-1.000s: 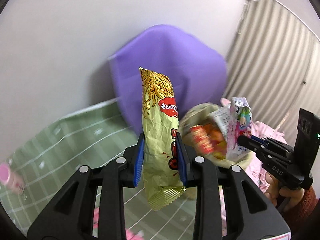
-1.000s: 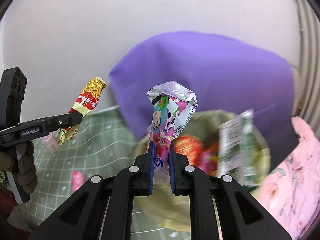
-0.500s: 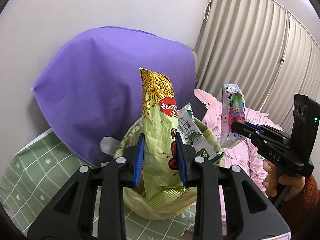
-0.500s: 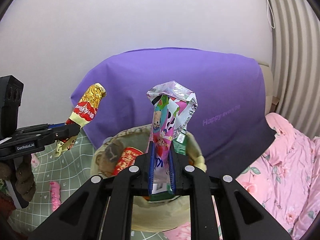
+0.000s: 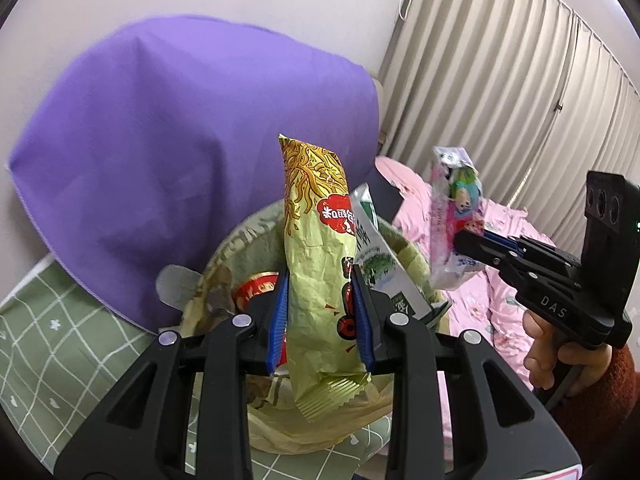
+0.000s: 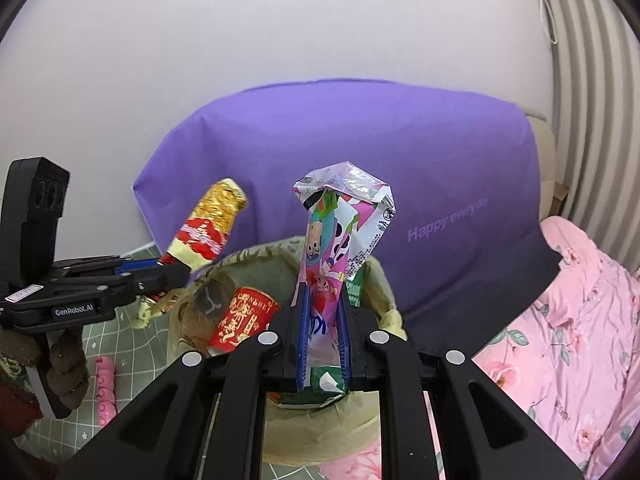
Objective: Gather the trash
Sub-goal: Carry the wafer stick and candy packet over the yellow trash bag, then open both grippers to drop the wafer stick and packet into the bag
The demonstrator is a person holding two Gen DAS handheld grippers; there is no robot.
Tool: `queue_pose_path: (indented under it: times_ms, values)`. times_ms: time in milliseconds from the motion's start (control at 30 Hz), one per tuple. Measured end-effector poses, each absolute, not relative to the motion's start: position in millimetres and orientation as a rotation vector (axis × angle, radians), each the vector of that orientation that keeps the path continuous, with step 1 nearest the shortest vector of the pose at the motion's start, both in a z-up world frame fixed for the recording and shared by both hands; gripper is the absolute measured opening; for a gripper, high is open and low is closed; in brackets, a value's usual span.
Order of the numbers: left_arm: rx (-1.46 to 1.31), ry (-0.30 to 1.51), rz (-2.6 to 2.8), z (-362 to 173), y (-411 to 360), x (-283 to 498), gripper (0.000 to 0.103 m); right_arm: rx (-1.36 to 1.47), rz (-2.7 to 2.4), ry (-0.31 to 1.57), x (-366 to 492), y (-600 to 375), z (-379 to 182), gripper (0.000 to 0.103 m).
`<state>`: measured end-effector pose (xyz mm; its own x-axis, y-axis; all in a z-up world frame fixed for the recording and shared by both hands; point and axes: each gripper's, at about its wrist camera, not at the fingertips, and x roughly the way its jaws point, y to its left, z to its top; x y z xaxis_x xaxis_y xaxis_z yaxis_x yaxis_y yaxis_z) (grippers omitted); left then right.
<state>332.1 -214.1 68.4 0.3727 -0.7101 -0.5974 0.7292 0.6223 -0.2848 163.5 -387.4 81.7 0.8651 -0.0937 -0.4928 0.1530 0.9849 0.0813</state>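
Observation:
My left gripper (image 5: 320, 320) is shut on a gold noodle snack wrapper (image 5: 316, 240) that stands upright between the blue pads. It hangs over the open beige trash bag (image 5: 240, 232). My right gripper (image 6: 323, 344) is shut on a pink cartoon wrapper (image 6: 340, 216), also above the trash bag (image 6: 384, 300). Inside the bag lie a red packet (image 6: 244, 316) and a green-and-white carton (image 5: 376, 264). In the left wrist view the right gripper (image 5: 460, 240) comes in from the right with the cartoon wrapper (image 5: 452, 208). In the right wrist view the left gripper (image 6: 176, 276) holds the gold wrapper (image 6: 208, 224) at left.
A large purple cloth (image 6: 360, 152) leans on the wall behind the bag. A green checked sheet (image 5: 52, 344) lies at left, a pink floral quilt (image 6: 568, 320) at right. A pink toy (image 6: 104, 384) lies on the green sheet. Pleated curtains (image 5: 500, 100) hang at right.
Both grippers have swung over to the trash bag, which now sits under them. The bag's rim and contents have come closer and more central in both views. Both grips are unchanged.

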Motion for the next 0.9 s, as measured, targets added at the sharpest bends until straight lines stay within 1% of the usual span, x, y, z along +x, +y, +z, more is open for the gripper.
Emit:
queue_pose_path:
  times_ms: [267, 433, 600, 800, 867, 900]
  values:
    - [0.075, 0.893, -0.887, 22.4, -234.8, 361.3, 0.028, 0.139, -0.047, 0.662, 207.1, -393.7, 38.9, 0.014]
    - [0.102, 0.919, -0.856, 9.4, -251.1, 371.0, 0.028, 0.127, -0.011, 0.750, 232.8, -399.8, 18.8, 0.014]
    - [0.091, 0.921, -0.812, 8.4, -255.6, 369.4, 0.028, 0.075, 0.059, 0.771, 240.6, -400.4, 17.3, 0.014]
    - [0.032, 0.918, -0.799, 6.0, -245.0, 360.3, 0.029, 0.078, 0.094, 0.770, 228.7, -404.5, 17.9, 0.014]
    - [0.024, 0.918, -0.808, 4.9, -239.0, 357.9, 0.032, 0.089, 0.090, 0.762, 223.7, -403.6, 18.3, 0.015]
    - [0.019, 0.916, -0.812, 5.9, -236.0, 355.3, 0.033, 0.084, 0.077, 0.758, 220.5, -401.8, 18.4, 0.017]
